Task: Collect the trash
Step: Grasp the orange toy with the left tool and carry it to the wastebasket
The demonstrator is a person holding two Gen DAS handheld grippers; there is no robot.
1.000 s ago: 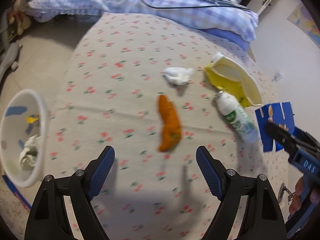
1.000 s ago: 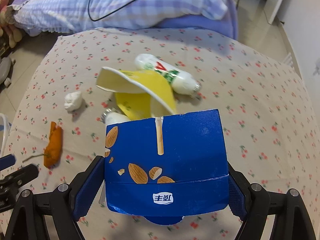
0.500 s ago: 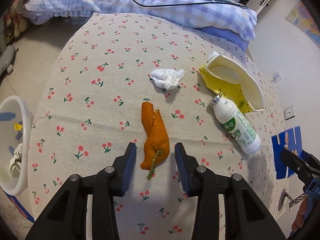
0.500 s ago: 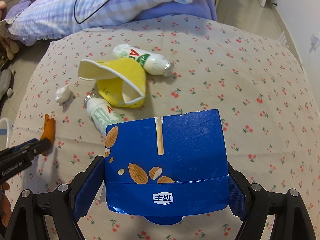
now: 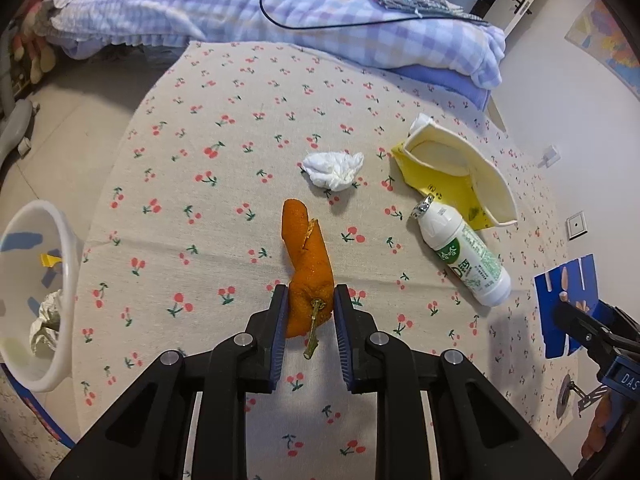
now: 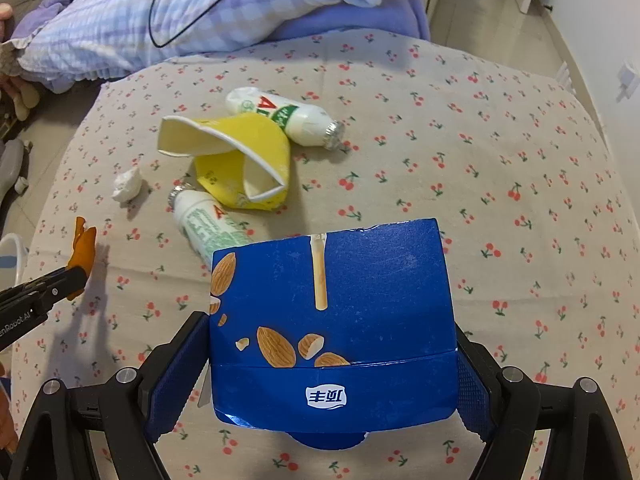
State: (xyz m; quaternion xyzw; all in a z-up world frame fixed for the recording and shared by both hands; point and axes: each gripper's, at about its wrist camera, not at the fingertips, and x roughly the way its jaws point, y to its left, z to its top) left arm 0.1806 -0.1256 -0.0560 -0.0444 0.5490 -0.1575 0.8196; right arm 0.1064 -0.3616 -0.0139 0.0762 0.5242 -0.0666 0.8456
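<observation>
Near the front edge of the cherry-print cloth surface, my left gripper has just been closing its jaws, and they now pinch the stem end of the curled orange peel, which lies on the cloth. My right gripper is clamped on the flattened blue almond-print carton, held above the surface. Toward the far right lie a crumpled white tissue, a crushed yellow paper cup and a white plastic bottle. Off the left edge sits a white plastic bin.
</observation>
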